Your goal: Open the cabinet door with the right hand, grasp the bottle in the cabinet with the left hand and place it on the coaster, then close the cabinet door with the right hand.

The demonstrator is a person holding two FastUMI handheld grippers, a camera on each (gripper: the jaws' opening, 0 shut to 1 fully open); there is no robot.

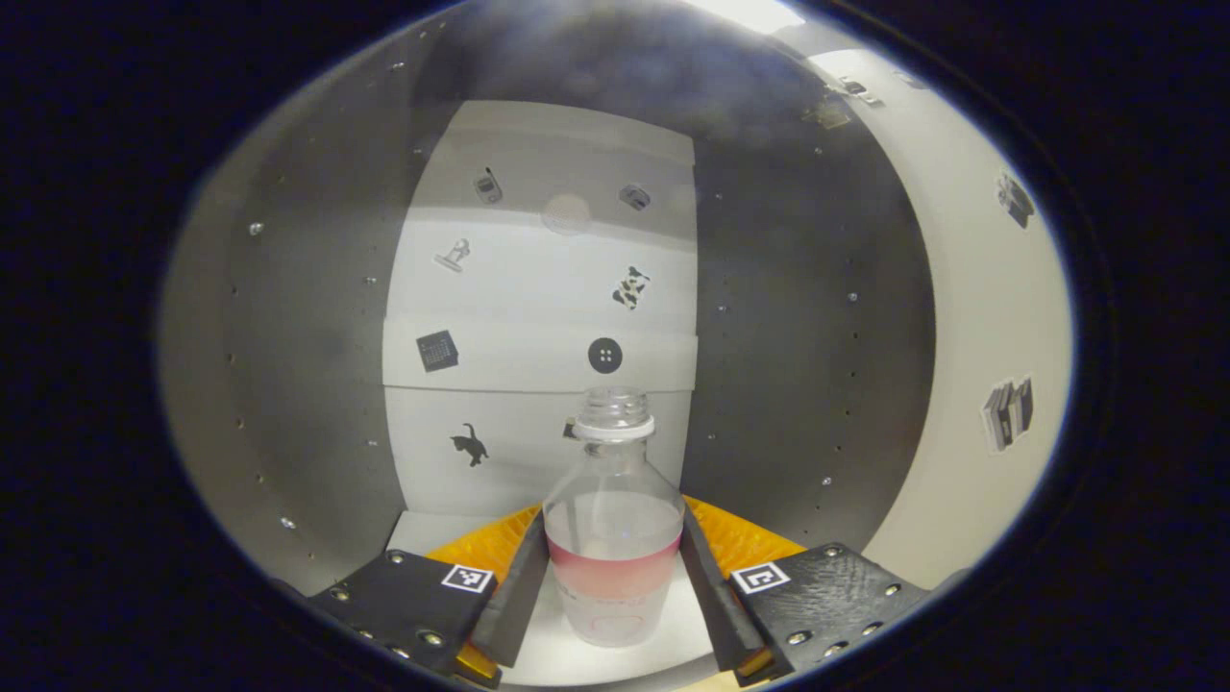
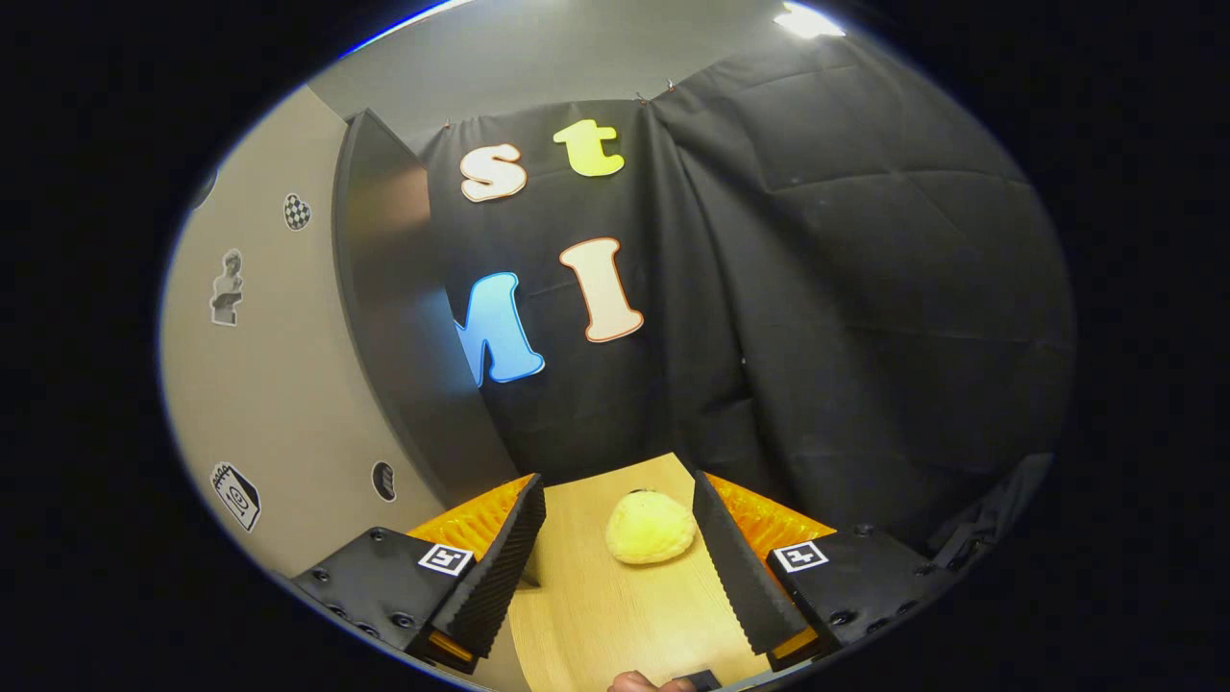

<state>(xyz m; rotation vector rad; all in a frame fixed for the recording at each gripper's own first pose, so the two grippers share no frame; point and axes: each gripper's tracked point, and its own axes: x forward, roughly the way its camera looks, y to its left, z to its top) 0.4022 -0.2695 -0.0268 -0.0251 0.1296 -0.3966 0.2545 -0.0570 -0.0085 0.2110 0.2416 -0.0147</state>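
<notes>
A clear bottle with a white neck ring and a pinkish band stands upright on the cabinet's white floor, in front of the white back wall with stickers. My left gripper reaches into the cabinet and is open. Its fingers flank the bottle's lower body very closely on both sides; whether they touch it I cannot tell. My right gripper is open over the wooden table, with nothing between its fingers. Beside it on the left stands a dark door panel.
Grey cabinet side walls close in left and right of the bottle. A beige stickered panel lies to the right. A yellow rounded soft object lies on the table ahead of the right gripper, before the black cloth wall. A fingertip shows at the bottom.
</notes>
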